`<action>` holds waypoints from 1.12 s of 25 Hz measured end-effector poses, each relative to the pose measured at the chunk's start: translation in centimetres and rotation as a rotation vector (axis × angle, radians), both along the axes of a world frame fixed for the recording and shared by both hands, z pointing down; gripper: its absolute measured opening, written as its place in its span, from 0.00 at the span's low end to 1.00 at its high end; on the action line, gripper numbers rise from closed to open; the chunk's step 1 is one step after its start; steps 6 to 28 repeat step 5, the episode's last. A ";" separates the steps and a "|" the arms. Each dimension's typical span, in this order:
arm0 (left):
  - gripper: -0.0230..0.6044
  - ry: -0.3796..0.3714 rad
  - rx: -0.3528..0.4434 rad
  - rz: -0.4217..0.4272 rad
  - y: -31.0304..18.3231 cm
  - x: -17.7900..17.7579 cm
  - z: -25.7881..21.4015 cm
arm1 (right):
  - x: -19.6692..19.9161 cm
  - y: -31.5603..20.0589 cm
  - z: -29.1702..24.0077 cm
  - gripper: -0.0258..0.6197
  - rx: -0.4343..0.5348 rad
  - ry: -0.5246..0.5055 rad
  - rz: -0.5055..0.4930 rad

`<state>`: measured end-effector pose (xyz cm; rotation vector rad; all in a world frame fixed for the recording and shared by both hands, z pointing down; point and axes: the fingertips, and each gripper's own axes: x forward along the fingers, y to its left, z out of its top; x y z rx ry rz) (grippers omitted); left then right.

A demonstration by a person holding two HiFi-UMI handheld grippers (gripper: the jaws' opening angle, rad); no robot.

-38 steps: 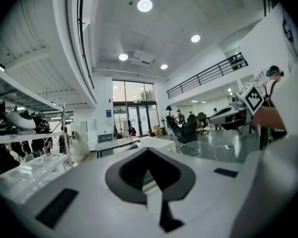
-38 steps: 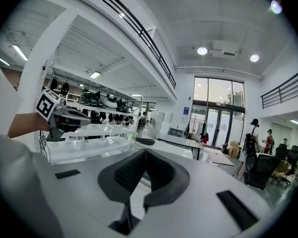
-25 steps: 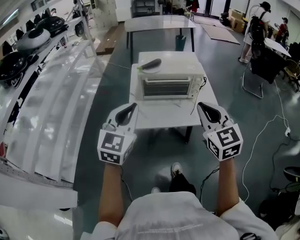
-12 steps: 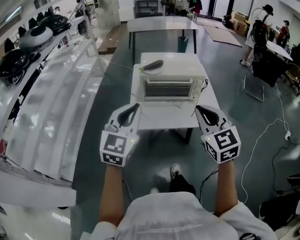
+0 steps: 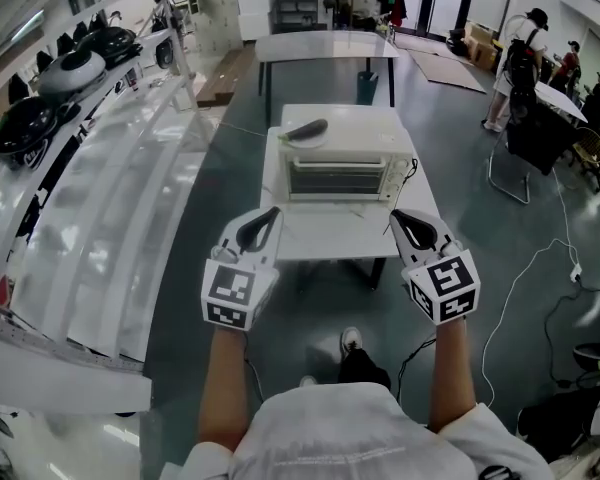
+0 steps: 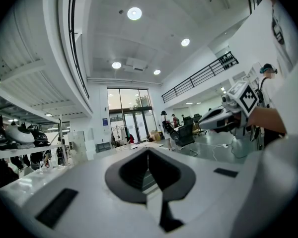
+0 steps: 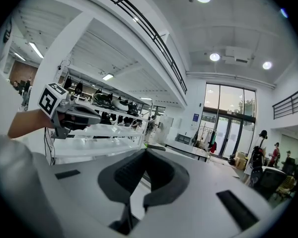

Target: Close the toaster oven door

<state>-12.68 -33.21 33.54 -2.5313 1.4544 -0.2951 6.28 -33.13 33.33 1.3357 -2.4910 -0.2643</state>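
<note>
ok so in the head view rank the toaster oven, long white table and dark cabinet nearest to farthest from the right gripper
1. toaster oven, just ahead of the right gripper, slightly to its left
2. long white table, behind the oven
3. dark cabinet, far back of the room

1. A white rectangular table [image 5: 330, 236] stands on the grey floor [image 5: 450, 138] — a second white table [image 5: 325, 46] sits well behind it.
2. At the left, a long white shelf rack [image 5: 110, 198] carries round black-and-grey domed objects [image 5: 68, 76].
3. At the right stands a person with a black backpack [image 5: 517, 53] — a thin white cable [image 5: 528, 268] trails across the floor.
</note>
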 end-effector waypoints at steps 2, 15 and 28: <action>0.07 -0.003 -0.005 0.002 -0.1 0.0 0.2 | 0.0 -0.2 0.2 0.06 -0.004 0.000 0.001; 0.07 -0.004 -0.008 0.003 -0.3 0.0 0.3 | -0.1 -0.5 0.3 0.06 -0.006 -0.001 0.001; 0.07 -0.004 -0.008 0.003 -0.3 0.0 0.3 | -0.1 -0.5 0.3 0.06 -0.006 -0.001 0.001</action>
